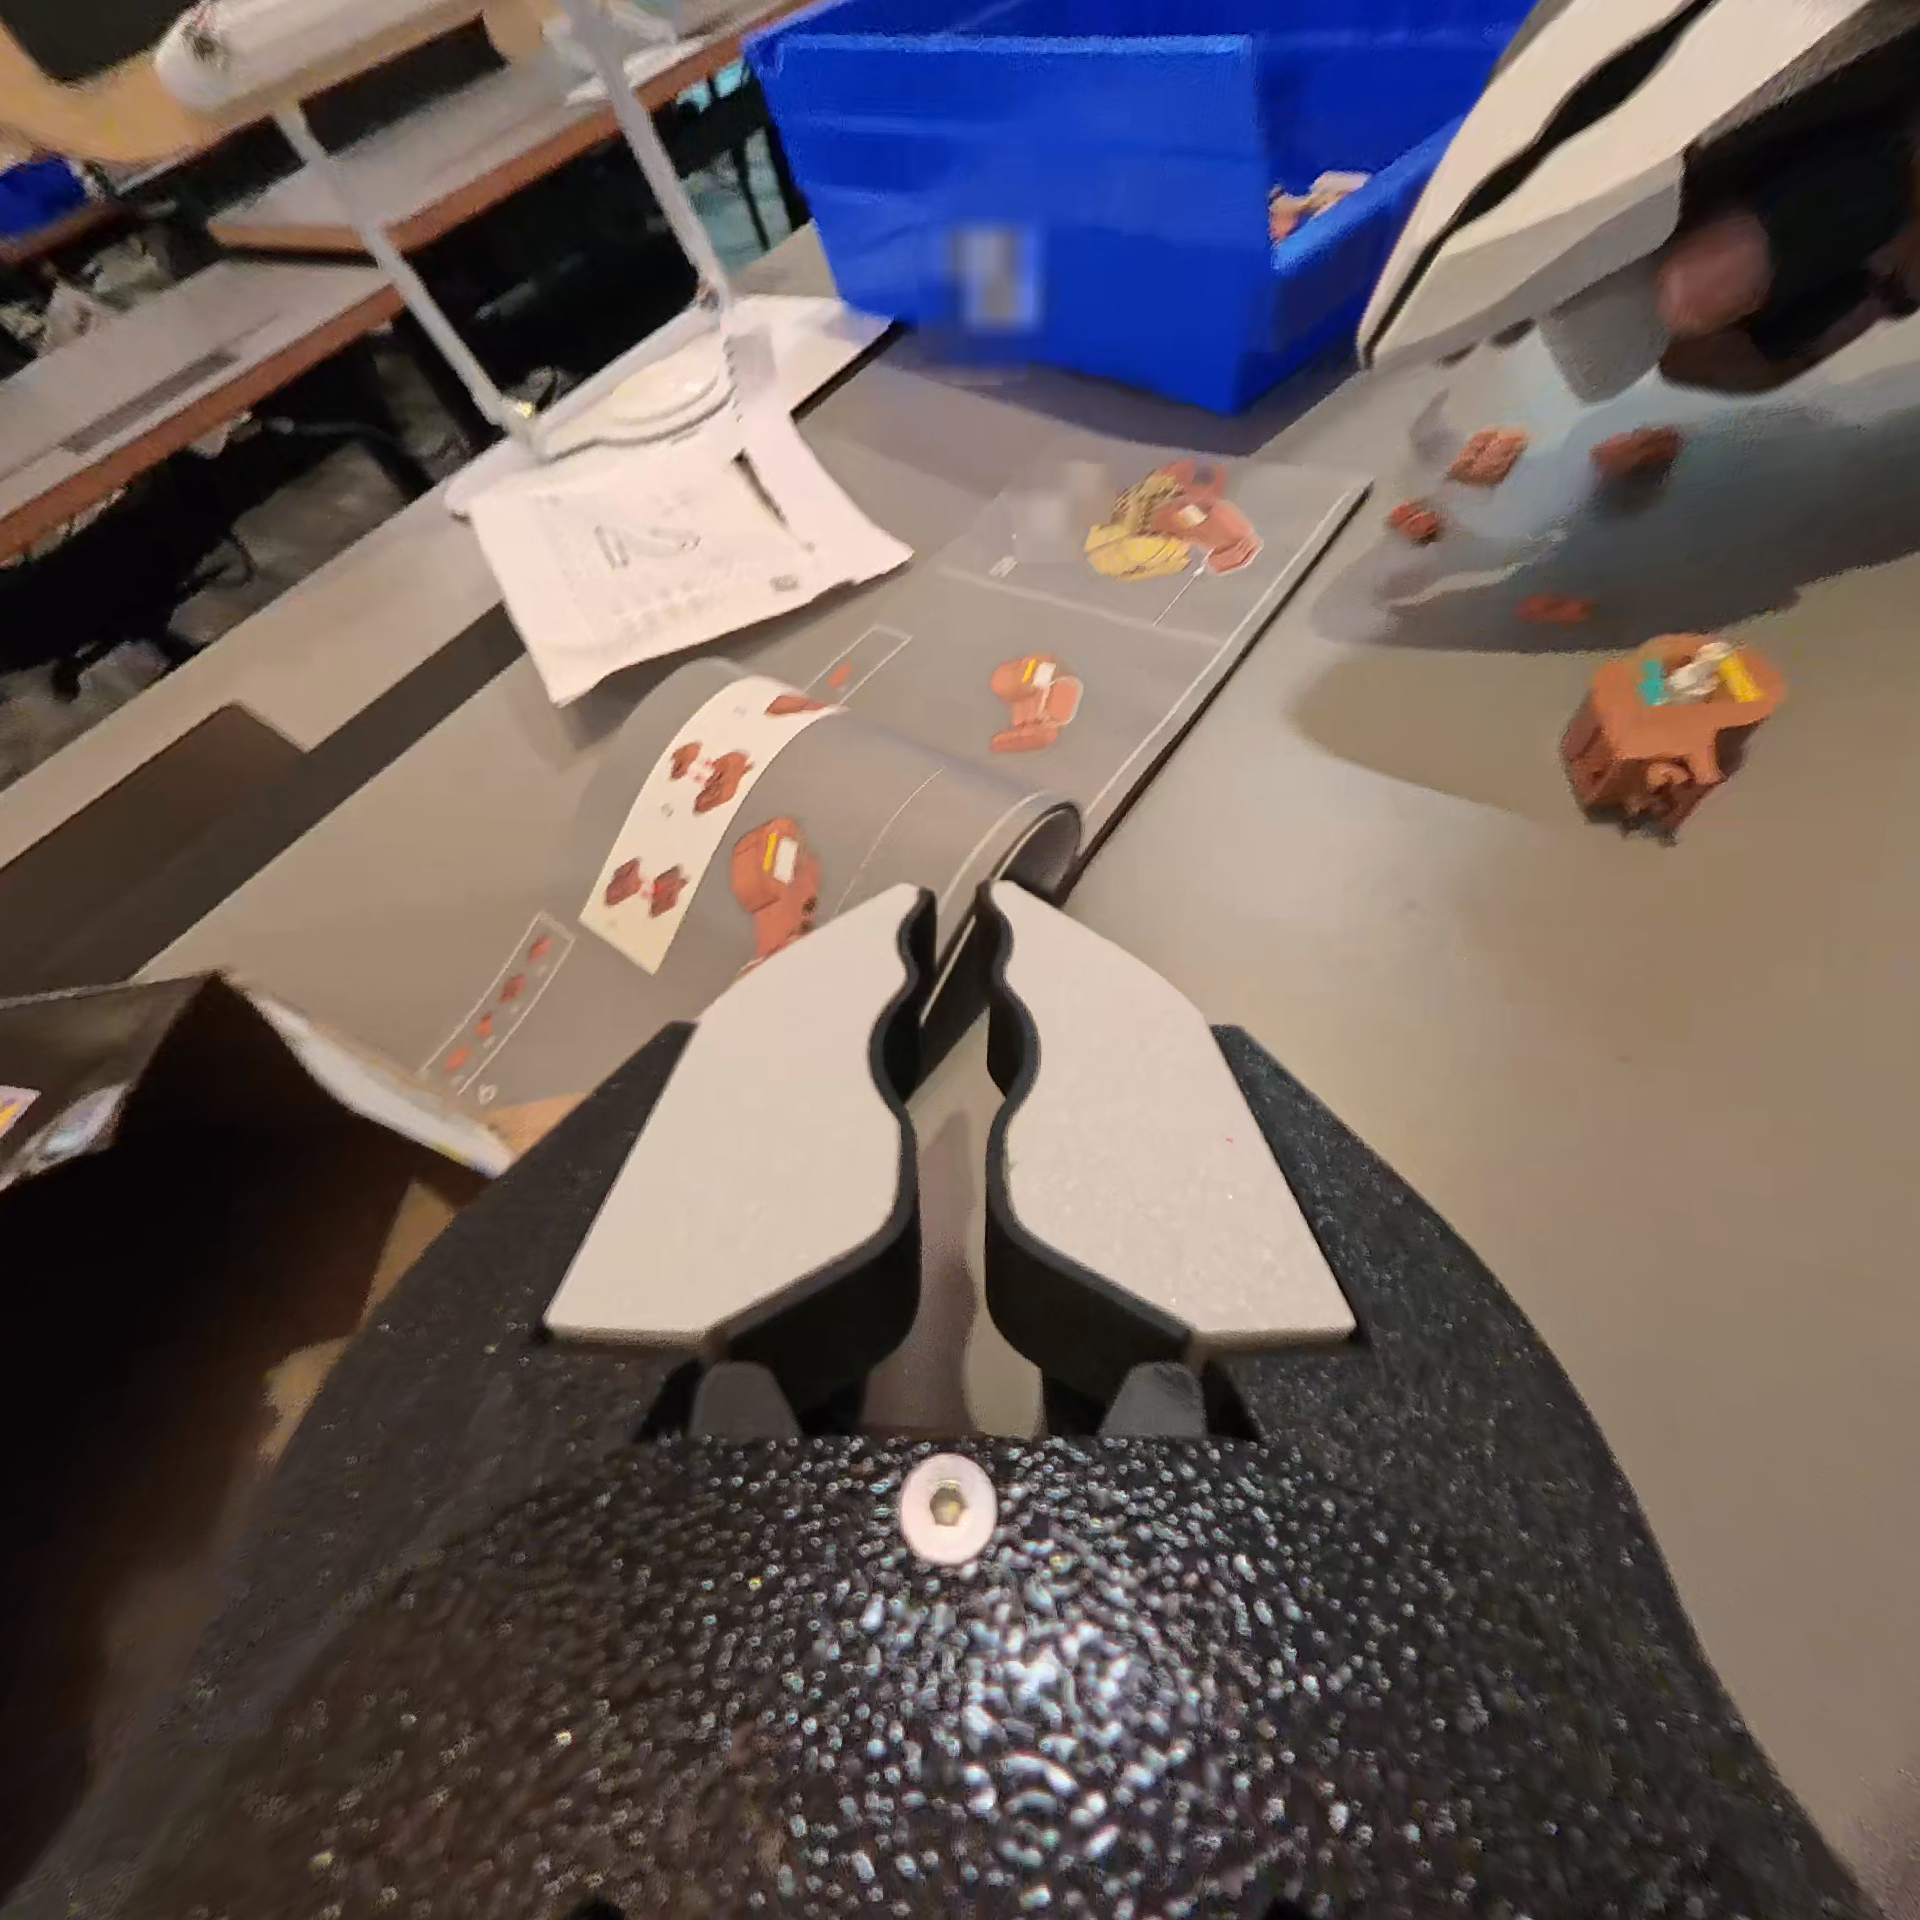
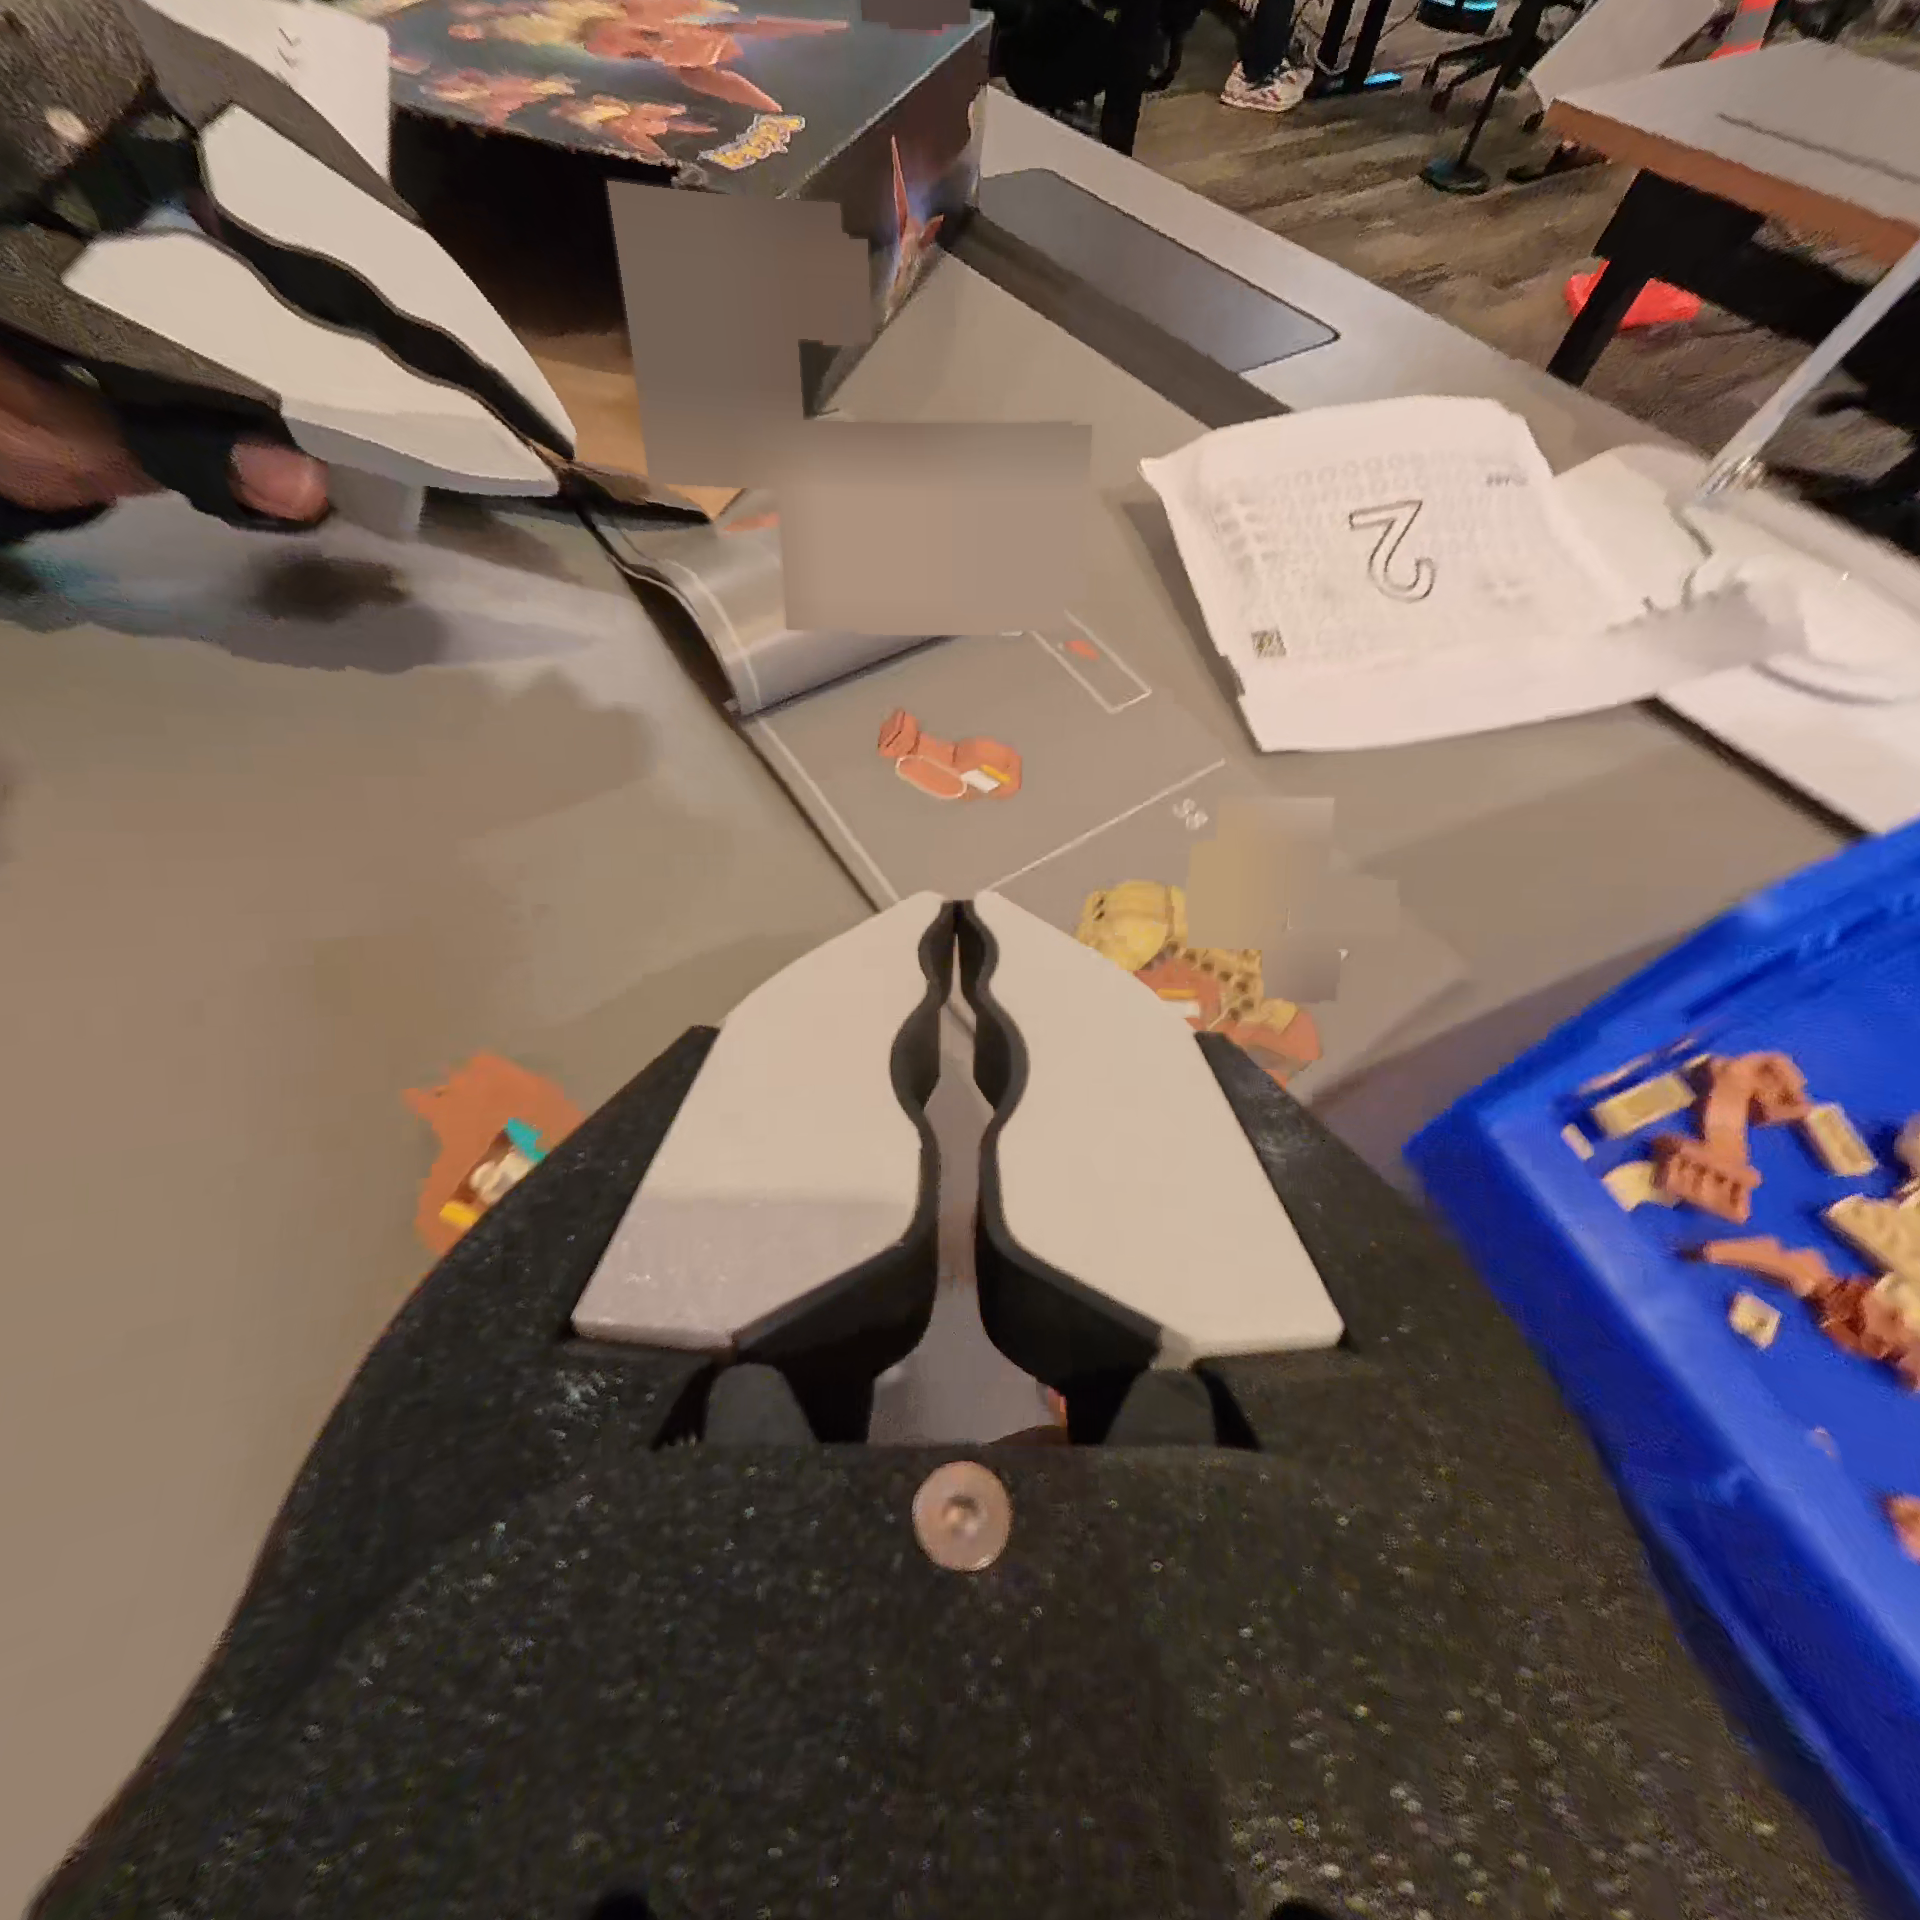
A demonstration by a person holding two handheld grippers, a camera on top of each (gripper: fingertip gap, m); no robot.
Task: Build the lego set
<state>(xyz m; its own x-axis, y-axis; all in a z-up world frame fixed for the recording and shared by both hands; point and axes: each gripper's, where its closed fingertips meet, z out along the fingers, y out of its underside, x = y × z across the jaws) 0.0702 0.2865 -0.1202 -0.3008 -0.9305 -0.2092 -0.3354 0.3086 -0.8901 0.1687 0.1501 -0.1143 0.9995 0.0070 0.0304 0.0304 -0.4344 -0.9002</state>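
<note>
Two handheld grippers over a grey table with a brick-building booklet open on it

In the left wrist view, the left gripper (image 1: 958,914) sits at mid-frame with its jaws narrowed, a slim gap showing, and the curled-up page edge of the instruction booklet (image 1: 935,769) runs right into that gap; can't tell if the pads actually press on it. A small brown brick model (image 1: 1662,727) stands at the right of that frame, loose brown bricks (image 1: 1486,457) above it, and a blue bin (image 1: 1091,208) at the top. In the right wrist view, the right gripper (image 2: 956,914) is closed tip to tip, nothing visible between the tips, hovering at the booklet's near edge. A white paper bag (image 2: 1403,582) lies at the upper right, a printed cardboard box (image 2: 675,94) at the top.
</note>
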